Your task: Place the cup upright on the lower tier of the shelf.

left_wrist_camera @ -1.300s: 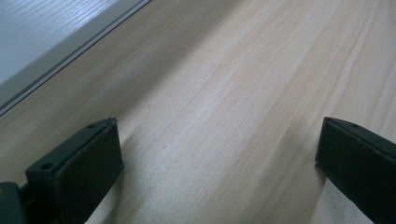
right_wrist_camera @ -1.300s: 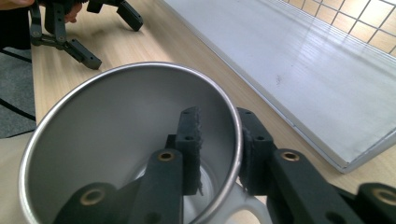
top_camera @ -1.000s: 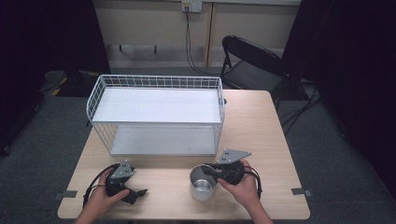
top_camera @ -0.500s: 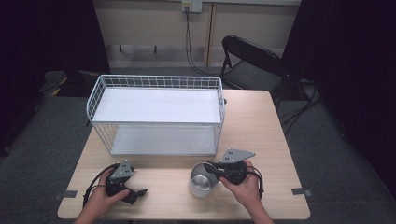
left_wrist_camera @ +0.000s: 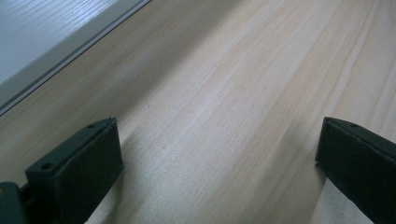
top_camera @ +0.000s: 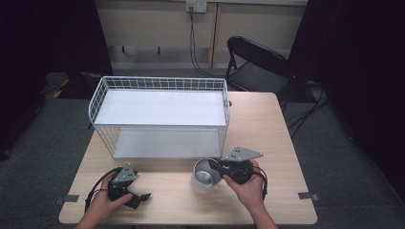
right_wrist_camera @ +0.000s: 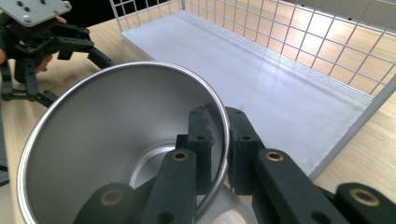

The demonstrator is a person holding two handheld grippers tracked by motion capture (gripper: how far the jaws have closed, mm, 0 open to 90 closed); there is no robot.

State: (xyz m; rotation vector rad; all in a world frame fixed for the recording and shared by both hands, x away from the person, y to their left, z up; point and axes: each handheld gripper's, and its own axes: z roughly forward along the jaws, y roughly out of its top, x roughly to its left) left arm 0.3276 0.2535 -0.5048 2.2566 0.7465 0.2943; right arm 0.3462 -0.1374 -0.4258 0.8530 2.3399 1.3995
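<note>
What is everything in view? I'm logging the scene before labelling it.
Table: 1, light wood, centre.
Rack: 1, white wire with two shelves, on the table's far left.
Cup: 1, silver metal, tilted in front of the rack, rim clamped.
Chair: 1, black, behind the table.
Left gripper: 1, black, open, near table edge.
Right gripper: 1, black, shut on the cup's rim.
Hands: 2, holding the grippers.
</note>
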